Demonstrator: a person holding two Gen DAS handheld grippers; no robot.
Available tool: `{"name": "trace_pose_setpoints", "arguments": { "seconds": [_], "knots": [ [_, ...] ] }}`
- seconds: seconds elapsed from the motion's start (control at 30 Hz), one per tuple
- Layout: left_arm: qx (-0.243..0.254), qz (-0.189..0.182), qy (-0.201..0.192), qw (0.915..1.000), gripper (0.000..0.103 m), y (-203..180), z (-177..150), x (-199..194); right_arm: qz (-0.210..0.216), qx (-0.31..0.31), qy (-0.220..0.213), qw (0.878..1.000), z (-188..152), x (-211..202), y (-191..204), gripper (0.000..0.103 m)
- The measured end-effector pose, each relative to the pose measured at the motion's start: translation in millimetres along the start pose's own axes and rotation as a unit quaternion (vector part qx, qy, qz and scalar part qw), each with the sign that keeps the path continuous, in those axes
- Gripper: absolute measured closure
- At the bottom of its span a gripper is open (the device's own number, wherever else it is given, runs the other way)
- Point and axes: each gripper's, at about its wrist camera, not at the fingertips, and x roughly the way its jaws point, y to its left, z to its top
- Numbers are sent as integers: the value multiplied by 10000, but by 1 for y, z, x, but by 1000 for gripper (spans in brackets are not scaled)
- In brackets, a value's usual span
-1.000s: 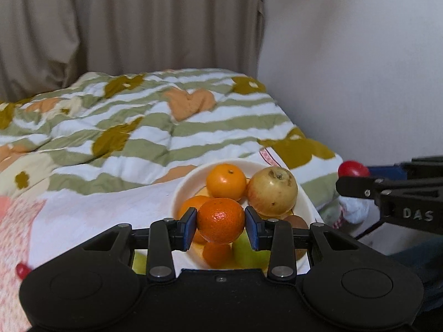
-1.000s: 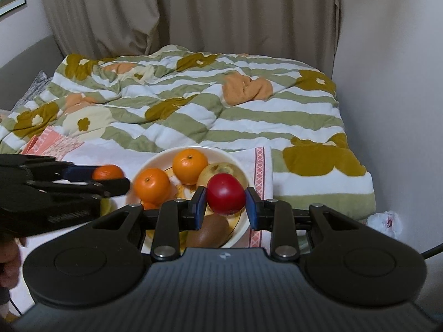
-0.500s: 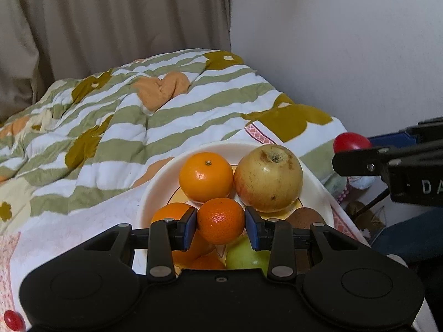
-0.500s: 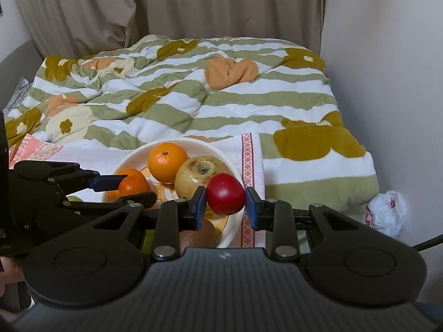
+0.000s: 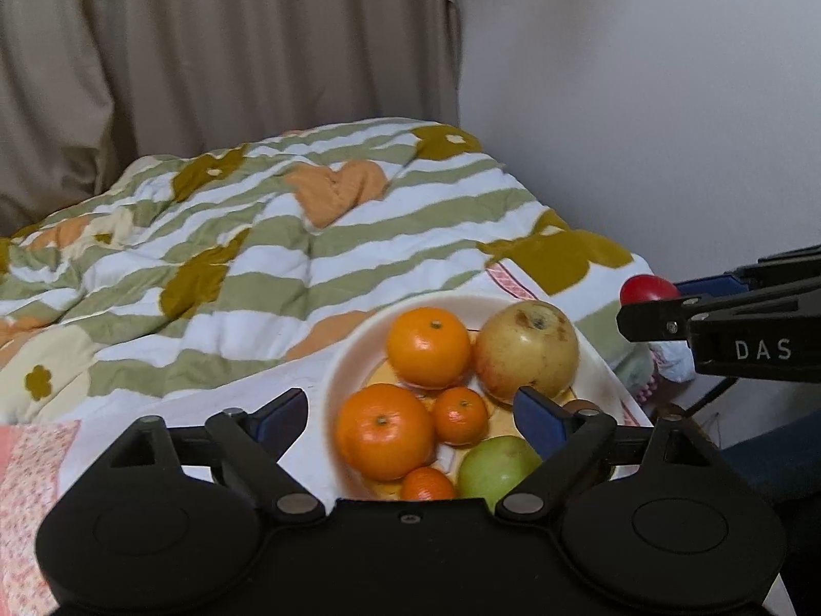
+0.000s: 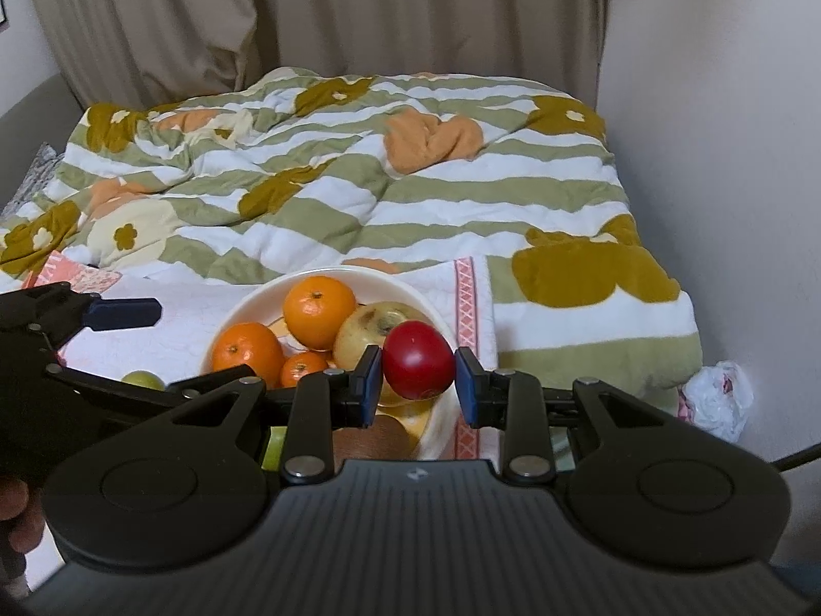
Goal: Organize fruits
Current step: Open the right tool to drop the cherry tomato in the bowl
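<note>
Change: the left hand-held gripper (image 5: 408,413) had just spread wide, dropping the small mandarin (image 5: 459,415) into the bowl (image 5: 354,354).
Right hand-held gripper (image 6: 418,377): pinched a smooth, glossy red apple (image 6: 418,367) over the bowl's edge.
Bowl: round, cream, on the bed's quilted cloth (image 5: 215,400), with dimpled oranges and a blemished yellow apple (image 5: 526,351).
Right view only: brown fruit, partly hidden.

Striped floral quilt (image 6: 359,205), beige curtain (image 6: 308,15), white plastic bag (image 6: 718,400).

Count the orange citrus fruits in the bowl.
4: a large one at the back, a large one front left, a small one in the middle, a small one nearest. More may be hidden underneath.
</note>
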Motion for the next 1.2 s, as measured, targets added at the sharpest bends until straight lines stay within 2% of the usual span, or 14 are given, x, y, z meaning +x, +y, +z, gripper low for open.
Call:
{"name": "trace_pose_setpoints", "arguments": {
  "seconds": [0.1, 0.43, 0.73, 0.77, 0.8, 0.83, 0.87, 0.9, 1.2],
  "knots": [
    [-181, 114, -7, 9998, 7, 11, -3, -11, 104, -151, 3, 9998, 2, 2, 11, 58],
    [-789, 573, 110, 9952, 7, 43, -33, -44, 536, -598, 189, 9966, 1, 33, 52, 57],
    [-1155, 814, 162, 9898, 7, 60, -56, -60, 774, -839, 329, 9929, -11, 58, 79, 57],
    [-1177, 830, 158, 9894, 7, 61, -58, -62, 774, -862, 278, 9929, -13, 58, 80, 51],
    [-1193, 846, 157, 9891, 7, 61, -59, -63, 778, -906, 223, 9926, -14, 57, 82, 38],
    [-1207, 867, 150, 9888, 7, 61, -61, -65, 763, -941, 184, 9925, -14, 55, 83, 31],
    [-1218, 879, 142, 9885, 7, 61, -62, -66, 727, -974, 141, 9925, -15, 54, 84, 16],
    [-1229, 887, 138, 9884, 7, 61, -63, -68, 680, -998, 96, 9926, -16, 52, 85, 9],
    [-1271, 936, -17, 9875, 7, 51, -70, -89, 650, -1034, -86, 9925, -21, 25, 79, 7]
  ]
}}
